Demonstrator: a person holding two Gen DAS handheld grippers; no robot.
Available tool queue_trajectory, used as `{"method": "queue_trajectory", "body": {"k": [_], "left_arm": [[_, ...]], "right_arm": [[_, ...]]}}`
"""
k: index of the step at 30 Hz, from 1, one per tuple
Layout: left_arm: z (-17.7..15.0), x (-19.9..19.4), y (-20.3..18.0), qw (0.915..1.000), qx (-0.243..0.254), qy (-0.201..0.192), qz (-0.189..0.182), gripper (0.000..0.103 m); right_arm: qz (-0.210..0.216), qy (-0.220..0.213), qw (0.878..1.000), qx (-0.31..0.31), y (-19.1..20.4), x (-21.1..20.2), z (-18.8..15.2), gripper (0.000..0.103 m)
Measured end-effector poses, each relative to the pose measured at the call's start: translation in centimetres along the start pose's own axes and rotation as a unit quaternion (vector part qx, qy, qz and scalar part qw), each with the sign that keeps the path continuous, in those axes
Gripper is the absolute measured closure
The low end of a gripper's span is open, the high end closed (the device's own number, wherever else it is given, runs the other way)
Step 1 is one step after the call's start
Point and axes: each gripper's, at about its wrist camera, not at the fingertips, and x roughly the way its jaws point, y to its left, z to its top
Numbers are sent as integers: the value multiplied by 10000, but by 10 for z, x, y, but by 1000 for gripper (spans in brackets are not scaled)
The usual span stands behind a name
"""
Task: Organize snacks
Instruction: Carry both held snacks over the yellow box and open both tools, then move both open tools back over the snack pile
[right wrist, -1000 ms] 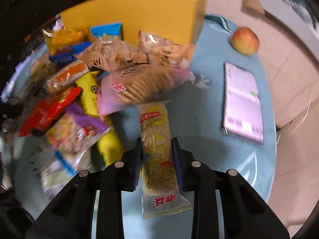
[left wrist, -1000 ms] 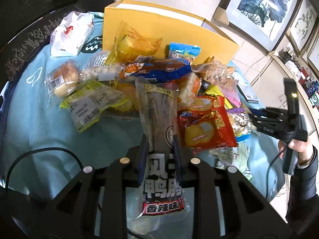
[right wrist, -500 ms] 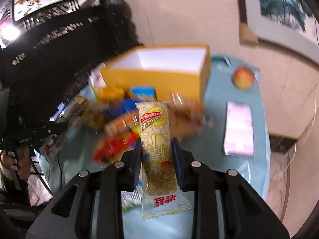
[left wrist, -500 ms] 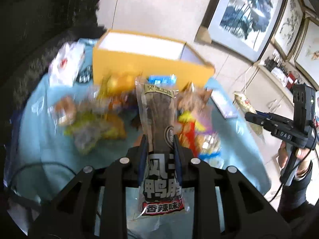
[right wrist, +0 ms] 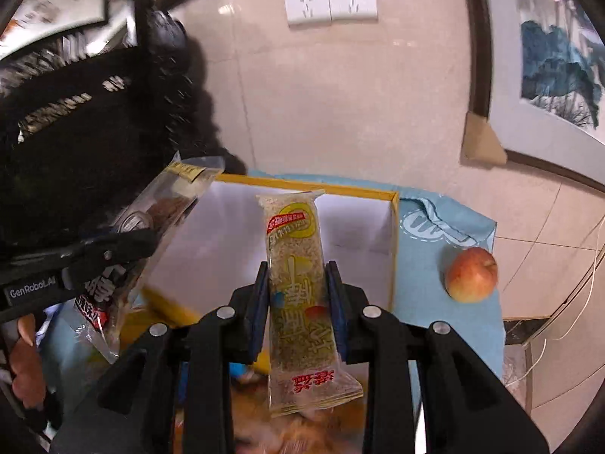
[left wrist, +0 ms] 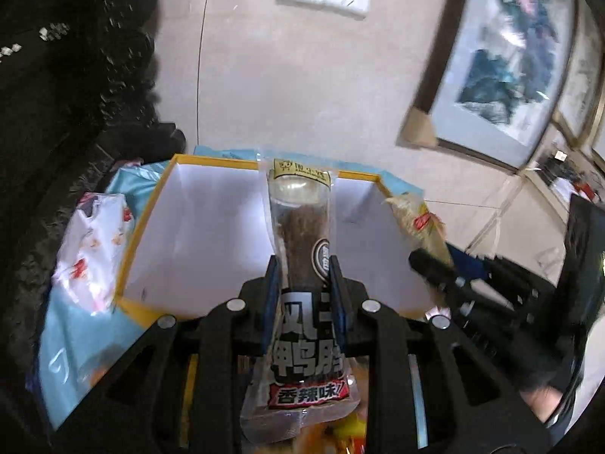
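My left gripper [left wrist: 302, 265] is shut on a clear duck-neck snack pack [left wrist: 302, 227] with black lettering and holds it over the open yellow box [left wrist: 140, 227], whose white inside holds nothing. My right gripper [right wrist: 297, 270] is shut on a yellow-green rice-cracker bar pack [right wrist: 298, 265] and holds it over the same box [right wrist: 393, 234]. In the right wrist view the left gripper [right wrist: 151, 242] and its duck-neck pack [right wrist: 159, 208] show at the left. In the left wrist view the right gripper [left wrist: 419, 261] and its bar [left wrist: 416, 219] show at the right.
A white snack bag [left wrist: 90, 249] lies left of the box on the light blue tablecloth [left wrist: 72, 359]. An apple [right wrist: 470, 274] sits on the cloth right of the box. Blurred snack packs lie below both grippers. Dark carved furniture stands at the left.
Both grippers have lifted their packs from the snack pile and moved forward over the open yellow box. The pile has dropped out of view below the grippers.
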Motion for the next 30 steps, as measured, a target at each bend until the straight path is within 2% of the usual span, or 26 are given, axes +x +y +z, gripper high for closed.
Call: {"method": "queue_trajectory", "body": {"k": [2,3,4,5,6,9,12,16,17,22,25,30], "left_arm": [[9,28,6,9998,-168,66,53,74],[12,37,10,9996,-275,39,108,72],[15,43,14,9990,-415,21,173,46],[15,48,21,9976,-647,33,226,14],[13,48,27,9962,-837,-17,253,7],[8,38,37,9948,-1005,-114,108,7],[-2,19,35,9959,-891,-126,104,7],[-29,-16,23,9991,-346,-173,195,7],[-43,-29,19,9994,-134,-212,247,7],[-98,-60,18,9990,256,-59,366,7],[-134,-73,30,9985,226,44,490,7],[-174,-84,54,9980,41,241,591,7]], "right_arm": [[-109,-43,9999,114,-4,18,3,71],[-152,-9,9998,113,-6,29,6,64],[-322,115,9994,62,-6,37,8,36],[-548,138,9984,5,-6,39,7,26],[-777,-10,9969,-101,-4,35,5,26],[-588,-263,9977,-226,-4,14,-2,26],[-306,-250,9991,-177,-9,-7,-15,24],[-179,-310,9993,-112,-8,-48,-41,5],[-156,-338,9993,-92,-8,-58,-49,3],[7,-222,9997,34,-6,-99,-92,3],[-3,-137,9998,131,-7,-112,-121,3],[69,191,9984,532,-14,-118,-170,3]]}}
